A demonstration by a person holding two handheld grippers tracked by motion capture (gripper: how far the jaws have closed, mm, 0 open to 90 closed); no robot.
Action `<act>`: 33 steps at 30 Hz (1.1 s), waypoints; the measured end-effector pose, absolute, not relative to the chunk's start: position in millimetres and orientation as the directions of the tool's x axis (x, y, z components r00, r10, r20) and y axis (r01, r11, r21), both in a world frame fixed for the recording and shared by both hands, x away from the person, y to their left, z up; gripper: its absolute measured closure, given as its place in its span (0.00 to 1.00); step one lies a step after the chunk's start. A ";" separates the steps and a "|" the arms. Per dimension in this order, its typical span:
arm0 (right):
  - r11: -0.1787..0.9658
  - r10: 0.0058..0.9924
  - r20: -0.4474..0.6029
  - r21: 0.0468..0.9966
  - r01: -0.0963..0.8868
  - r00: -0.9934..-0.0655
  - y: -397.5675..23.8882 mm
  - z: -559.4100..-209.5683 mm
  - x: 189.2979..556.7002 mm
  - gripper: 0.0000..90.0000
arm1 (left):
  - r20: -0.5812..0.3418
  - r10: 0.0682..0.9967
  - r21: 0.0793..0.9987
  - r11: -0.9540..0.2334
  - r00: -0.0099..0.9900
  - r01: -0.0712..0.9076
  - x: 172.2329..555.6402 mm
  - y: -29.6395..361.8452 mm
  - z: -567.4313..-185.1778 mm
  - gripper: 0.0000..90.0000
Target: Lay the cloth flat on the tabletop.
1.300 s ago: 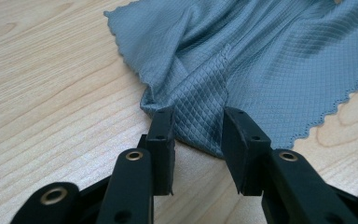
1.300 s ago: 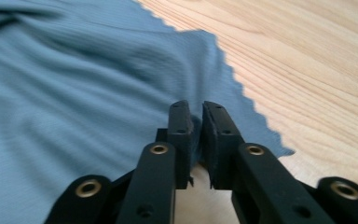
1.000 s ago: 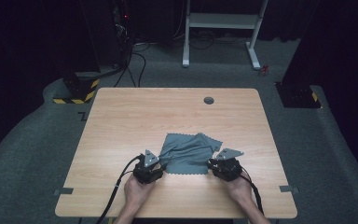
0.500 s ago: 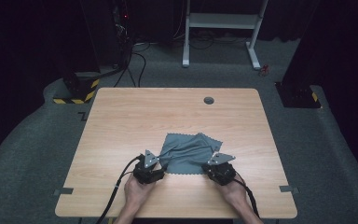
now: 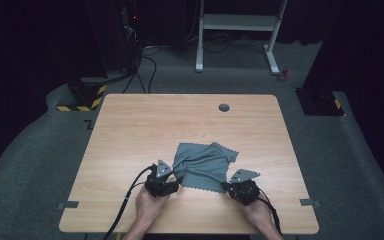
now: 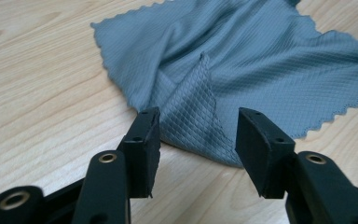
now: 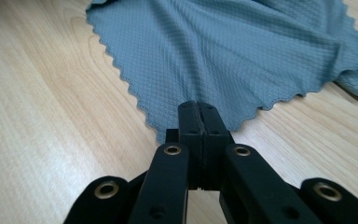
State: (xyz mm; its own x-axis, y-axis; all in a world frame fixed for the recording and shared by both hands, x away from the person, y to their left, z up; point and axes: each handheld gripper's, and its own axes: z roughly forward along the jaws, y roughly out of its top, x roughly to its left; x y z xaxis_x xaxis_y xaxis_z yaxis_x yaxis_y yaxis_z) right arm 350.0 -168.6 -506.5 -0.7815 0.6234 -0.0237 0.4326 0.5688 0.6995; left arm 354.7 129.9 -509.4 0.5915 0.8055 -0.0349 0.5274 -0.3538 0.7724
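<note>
Cloth corner grasp: 1 cloth (image 5: 203,166), 2 grippers.
The cloth lies rumpled on the near half of the surface (image 5: 145,125). The right gripper (image 7: 198,112) has its fingers clamped on the near right corner. The left gripper (image 6: 196,135) has just been narrowing, fingers half apart astride the near left corner, not gripping. Risk: a 1-sided lift would drag and bunch the cloth; a shallow bite could slip.

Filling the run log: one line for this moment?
left hand-held gripper: open, astride cloth corner | right hand-held gripper: shut on cloth corner | table
</note>
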 end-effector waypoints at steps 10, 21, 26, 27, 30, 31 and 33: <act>0.555 0.644 -0.015 0.697 0.453 -0.765 -175.4 -510.9 346.9 0.94 | -0.037 0.784 0.744 -0.393 0.620 0.541 374.6 108.2 -498.6 0.60; 0.507 0.665 0.032 0.714 0.483 -0.746 -167.2 -518.8 360.4 0.86 | -0.017 0.764 0.694 -0.456 0.645 0.558 393.6 89.3 -498.8 0.95; 0.516 0.663 0.020 0.712 0.476 -0.749 -168.0 -518.5 360.7 0.90 | 0.016 0.756 0.684 -0.486 0.655 0.544 387.6 97.2 -495.6 1.00; 0.518 0.662 0.018 0.712 0.475 -0.749 -168.1 -518.5 360.8 0.91 | 0.011 0.757 0.687 -0.480 0.653 0.545 385.9 99.4 -494.7 1.00; 0.519 0.659 0.015 0.714 0.469 -0.752 -168.8 -518.7 361.6 0.92 | 0.005 0.761 0.693 -0.471 0.649 0.546 376.2 113.7 -491.8 1.00; 0.520 0.658 0.014 0.715 0.467 -0.753 -168.9 -518.8 361.7 0.93 | 0.003 0.762 0.692 -0.469 0.648 0.549 373.8 117.8 -491.7 1.00; 0.522 0.658 0.011 0.714 0.467 -0.753 -169.1 -518.7 361.6 0.95 | -0.013 0.774 0.690 -0.452 0.633 0.566 365.3 132.1 -493.2 1.00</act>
